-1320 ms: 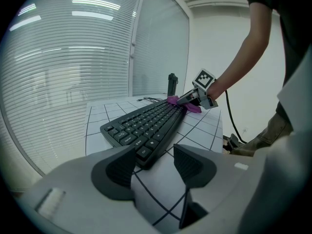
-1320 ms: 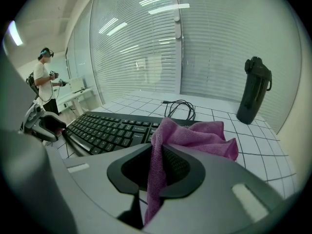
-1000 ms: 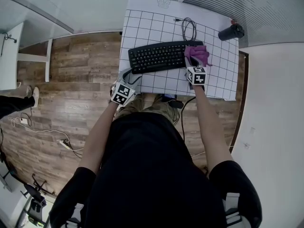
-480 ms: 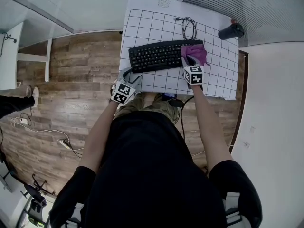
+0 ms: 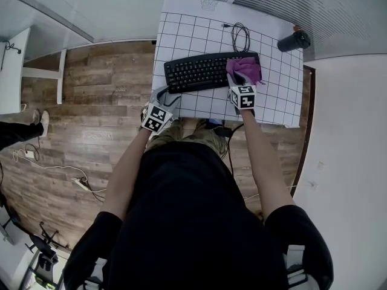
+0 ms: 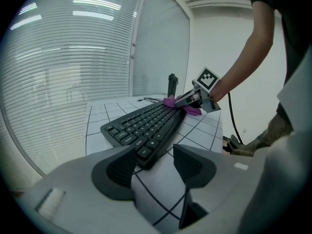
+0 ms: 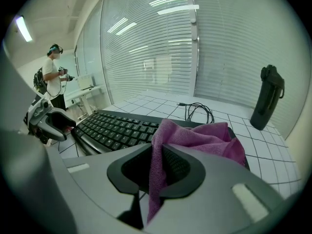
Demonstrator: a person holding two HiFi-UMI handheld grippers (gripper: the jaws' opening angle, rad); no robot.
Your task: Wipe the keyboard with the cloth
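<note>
A black keyboard (image 5: 202, 70) lies across the white gridded table (image 5: 181, 29). A purple cloth (image 5: 244, 69) rests on the keyboard's right end, and my right gripper (image 5: 237, 78) is shut on it. In the right gripper view the cloth (image 7: 195, 138) hangs pinched between the jaws, with the keyboard (image 7: 114, 128) just beyond. My left gripper (image 5: 163, 97) hovers at the table's near edge by the keyboard's left corner. It is open with nothing between its fingers (image 6: 117, 172), and its view looks along the keyboard (image 6: 146, 126) toward the cloth (image 6: 176, 104).
A coiled black cable (image 5: 240, 36) lies behind the keyboard. A black bottle (image 5: 294, 41) stands at the table's far right corner. Wooden floor (image 5: 103, 89) lies left of the table. A person stands far off in the right gripper view (image 7: 52, 77).
My right gripper has slid the cloth leftward along the keyboard's right end. The left gripper has stayed put.
</note>
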